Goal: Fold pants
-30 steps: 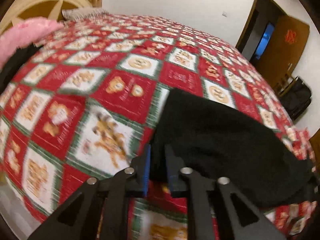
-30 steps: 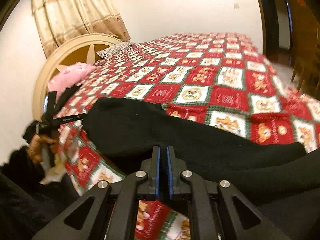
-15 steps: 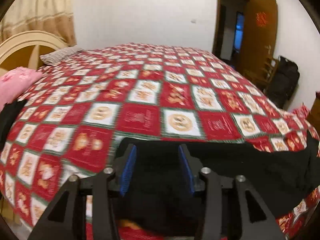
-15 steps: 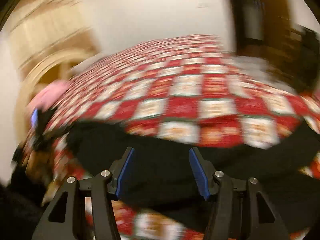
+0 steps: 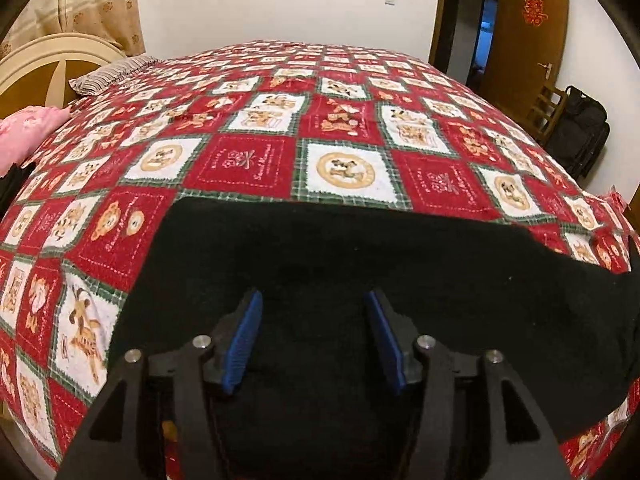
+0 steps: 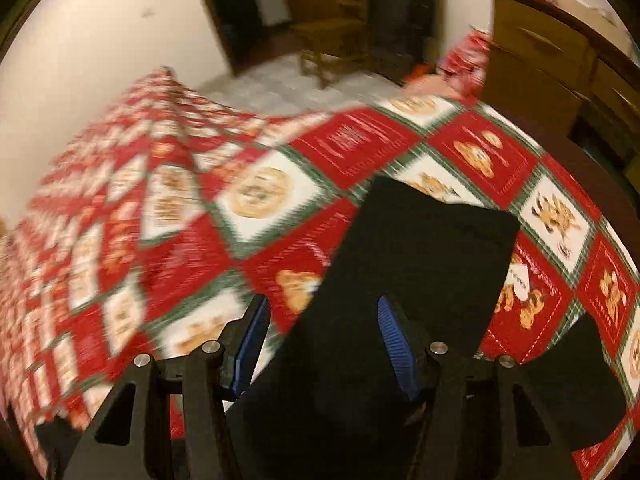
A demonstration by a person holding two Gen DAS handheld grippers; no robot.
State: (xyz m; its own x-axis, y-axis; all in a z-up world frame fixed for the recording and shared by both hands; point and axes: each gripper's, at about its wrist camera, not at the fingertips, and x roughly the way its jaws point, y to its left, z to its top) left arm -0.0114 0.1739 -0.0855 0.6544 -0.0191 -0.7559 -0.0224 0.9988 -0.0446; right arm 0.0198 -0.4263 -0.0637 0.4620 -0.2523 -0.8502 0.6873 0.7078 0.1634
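The black pants (image 5: 360, 264) lie flat on the red patchwork bedspread (image 5: 248, 160), stretching from the near left to the right edge. My left gripper (image 5: 314, 320) is open and empty, hovering over the waist end of the pants. In the right wrist view the pants' leg end (image 6: 432, 240) lies on the bedspread (image 6: 248, 200) with its squared hem pointing away. My right gripper (image 6: 320, 328) is open and empty above that leg, its blue pads (image 6: 394, 340) wide apart.
A pink pillow (image 5: 24, 132) and a striped pillow (image 5: 112, 76) lie by the cream headboard (image 5: 48, 52) at left. A wooden door (image 5: 532, 28), chair and black bag (image 5: 576, 136) stand at right. A wooden dresser (image 6: 560, 64) stands beyond the bed corner.
Both grippers were shut on the pants a second ago and have opened and let go. The pants now lie on the bed. The right gripper has swung right toward the leg end.
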